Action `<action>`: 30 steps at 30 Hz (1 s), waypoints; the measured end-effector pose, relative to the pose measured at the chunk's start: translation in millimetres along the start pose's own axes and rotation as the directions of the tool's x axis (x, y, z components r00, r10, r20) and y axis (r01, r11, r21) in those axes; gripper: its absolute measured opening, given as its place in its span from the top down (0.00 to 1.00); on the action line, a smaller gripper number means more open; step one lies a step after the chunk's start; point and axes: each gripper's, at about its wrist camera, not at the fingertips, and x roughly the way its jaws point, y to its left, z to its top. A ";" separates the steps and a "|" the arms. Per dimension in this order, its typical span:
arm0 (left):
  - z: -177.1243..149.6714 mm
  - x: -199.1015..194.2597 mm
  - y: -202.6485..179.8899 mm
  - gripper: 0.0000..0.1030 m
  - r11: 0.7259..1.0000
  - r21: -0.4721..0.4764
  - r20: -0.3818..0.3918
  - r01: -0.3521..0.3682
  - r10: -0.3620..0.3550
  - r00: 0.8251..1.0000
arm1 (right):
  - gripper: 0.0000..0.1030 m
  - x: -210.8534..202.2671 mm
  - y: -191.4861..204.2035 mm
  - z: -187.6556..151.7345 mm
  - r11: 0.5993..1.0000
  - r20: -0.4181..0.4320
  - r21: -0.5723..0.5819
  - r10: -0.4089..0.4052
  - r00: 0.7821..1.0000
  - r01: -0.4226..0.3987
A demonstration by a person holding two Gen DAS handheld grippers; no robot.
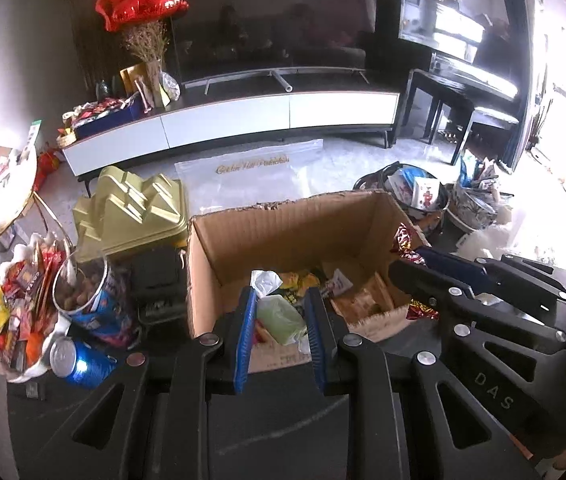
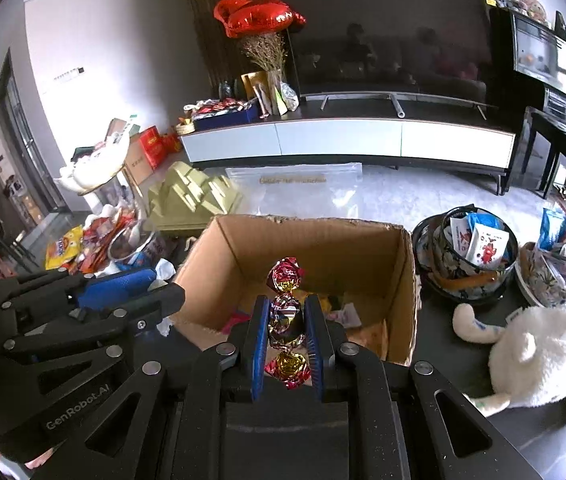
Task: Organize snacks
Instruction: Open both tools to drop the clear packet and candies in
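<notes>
An open cardboard box [image 1: 283, 236] [image 2: 323, 248] stands in front of both grippers, with several wrapped snacks on its floor. My left gripper [image 1: 281, 300] hangs over the box's near edge, shut on a pale green packet [image 1: 279, 316] with a white end. My right gripper [image 2: 287, 312] is shut on a red and gold foil-wrapped candy [image 2: 286, 316] whose twisted end sticks up above the box's near wall. In the left wrist view the right gripper [image 1: 407, 264] reaches in from the right with the foil candy [image 1: 405, 240].
A white dish of snack packets [image 1: 15, 312], a jar of nuts [image 1: 83, 288], a blue can [image 1: 75, 364] and a gold lid [image 1: 135, 212] lie left. Patterned bowls of packets [image 2: 475, 256] and a white plush toy [image 2: 539, 356] sit right. A TV stand [image 2: 347, 140] is behind.
</notes>
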 end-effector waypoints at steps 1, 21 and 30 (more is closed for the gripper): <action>2.8 4.5 0.6 0.76 1.000 -0.003 0.000 -0.002 0.002 1.000 | 0.82 2.5 -2.0 1.2 1.000 0.000 0.003 0.001 1.000 -0.001; -29.2 -15.3 -0.2 0.41 0.992 -0.001 0.025 -0.123 0.123 0.992 | 0.59 -12.8 -2.8 -29.0 0.997 0.006 -0.060 -0.041 0.999 0.041; -66.0 -58.1 -17.0 0.39 0.994 -0.010 0.056 -0.109 0.109 0.992 | 0.52 -55.1 5.3 -61.4 0.996 0.017 -0.084 -0.042 0.999 0.043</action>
